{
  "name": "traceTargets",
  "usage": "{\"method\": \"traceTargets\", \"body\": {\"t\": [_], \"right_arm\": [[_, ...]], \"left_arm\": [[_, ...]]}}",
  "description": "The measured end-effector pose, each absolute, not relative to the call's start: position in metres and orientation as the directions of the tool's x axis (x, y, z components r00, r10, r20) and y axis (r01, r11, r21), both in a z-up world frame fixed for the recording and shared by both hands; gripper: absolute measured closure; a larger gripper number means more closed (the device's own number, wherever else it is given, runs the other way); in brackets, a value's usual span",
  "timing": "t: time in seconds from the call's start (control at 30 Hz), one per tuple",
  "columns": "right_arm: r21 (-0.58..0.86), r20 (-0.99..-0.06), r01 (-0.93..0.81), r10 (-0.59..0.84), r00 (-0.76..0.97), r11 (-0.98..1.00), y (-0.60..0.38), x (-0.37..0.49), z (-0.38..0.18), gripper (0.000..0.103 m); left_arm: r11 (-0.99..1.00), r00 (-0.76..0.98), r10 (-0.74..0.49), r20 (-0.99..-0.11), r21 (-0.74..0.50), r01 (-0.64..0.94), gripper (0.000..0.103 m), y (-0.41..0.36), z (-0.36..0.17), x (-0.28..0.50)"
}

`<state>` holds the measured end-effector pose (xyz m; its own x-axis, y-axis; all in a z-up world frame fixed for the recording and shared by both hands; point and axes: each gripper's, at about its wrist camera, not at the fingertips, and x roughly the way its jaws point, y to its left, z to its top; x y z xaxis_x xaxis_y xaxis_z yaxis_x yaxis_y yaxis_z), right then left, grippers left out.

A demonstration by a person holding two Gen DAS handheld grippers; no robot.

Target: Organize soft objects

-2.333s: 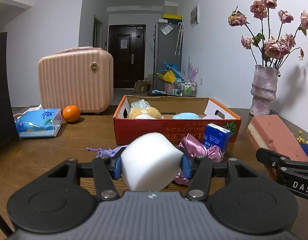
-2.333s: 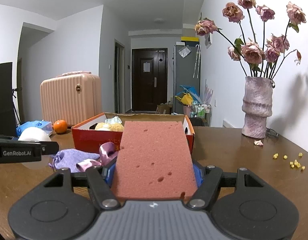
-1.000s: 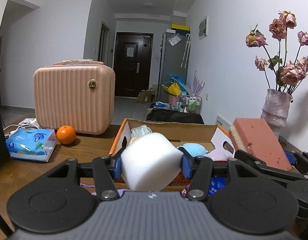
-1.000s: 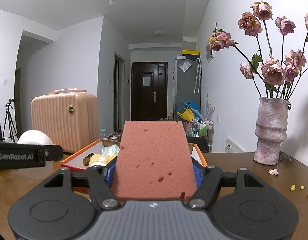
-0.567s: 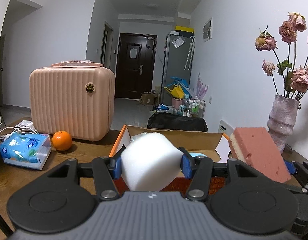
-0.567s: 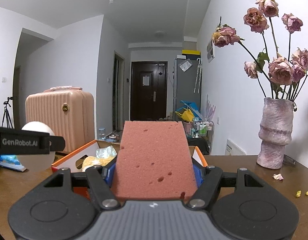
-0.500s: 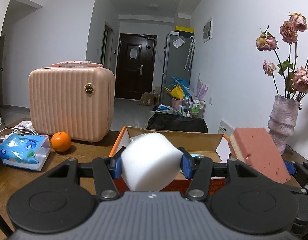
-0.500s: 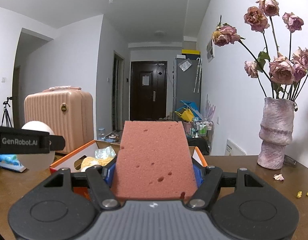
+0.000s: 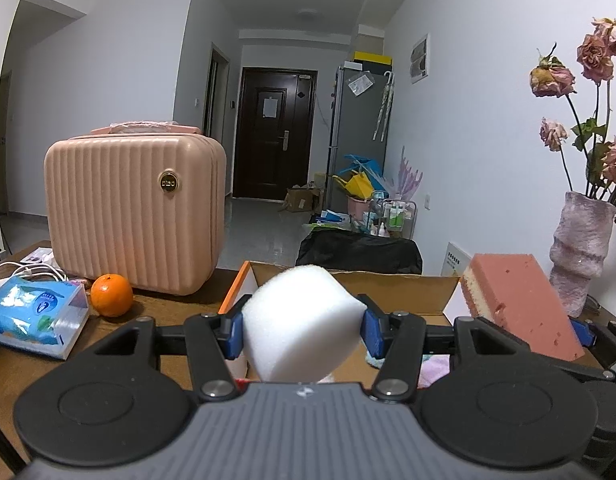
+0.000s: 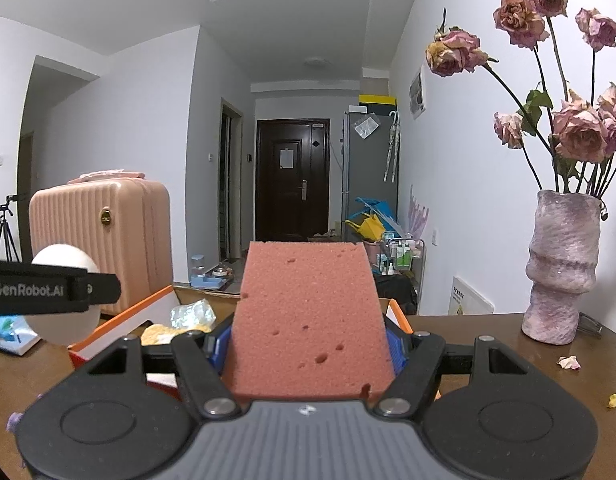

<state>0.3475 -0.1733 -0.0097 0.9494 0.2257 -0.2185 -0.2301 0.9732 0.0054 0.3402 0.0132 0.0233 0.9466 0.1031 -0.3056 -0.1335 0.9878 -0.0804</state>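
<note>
1. Foam is clamped in both grippers: a rounded white foam block [image 9: 299,320] is squeezed between the blue pads [image 9: 232,334] of the left gripper [image 9: 301,330], its sides pressed in by them.
2. A flat pink sponge [image 10: 310,320] with a few small holes is pinched between the blue pads [image 10: 396,350] of the right gripper [image 10: 308,354], its far end angled upward.
3. Both pieces are held in the air above the near edge of an open cardboard box [image 9: 404,290] with an orange rim, which is set on a brown wooden table [image 10: 488,330].
4. From the left wrist view the pink sponge [image 9: 520,306] is seen to the right of the white block, and its pale yellow underside is shown.
5. Inside the box a yellowish soft item [image 10: 159,334] and a crumpled clear wrapper [image 10: 191,312] are seen near the left wall; a pale pink cloth [image 9: 436,368] is glimpsed lower down.
6. To the left of the box an orange [image 9: 111,295] is placed just in front of a ribbed pink suitcase [image 9: 133,216], with a blue tissue pack [image 9: 31,320] beside it.
7. At the right a mottled purple vase [image 10: 562,268] of dried roses [image 10: 580,132] is stood near the wall, with fallen petals [image 10: 568,362] on the table close by.
</note>
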Motion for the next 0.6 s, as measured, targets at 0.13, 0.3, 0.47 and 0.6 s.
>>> {"method": "traceTargets", "body": {"t": [0.13,0.3,0.47,0.6], "right_arm": [[0.009,-0.222,-0.225,0.222,0.95,0.974,-0.174,0.361,-0.01,0.034],[0.006,-0.226,-0.222,0.218,0.949,0.975,-0.172,0.372,-0.012,0.034],[0.003,-0.227,-0.217,0.212,0.95,0.976,-0.17,0.382,-0.013,0.034],[0.002,-0.232,-0.213,0.207,0.95,0.977,-0.171,0.392,-0.013,0.034]], "left_arm": [[0.988,0.945,0.107,-0.31,-0.077,-0.137,0.047,0.014,0.021,0.35],[0.987,0.942,0.114,-0.315,-0.07,-0.143,0.047,0.015,0.018,0.361],[0.987,0.942,0.121,-0.314,-0.067,-0.149,0.047,0.016,0.017,0.37],[0.986,0.941,0.126,-0.315,-0.063,-0.153,0.047,0.017,0.016,0.378]]}}
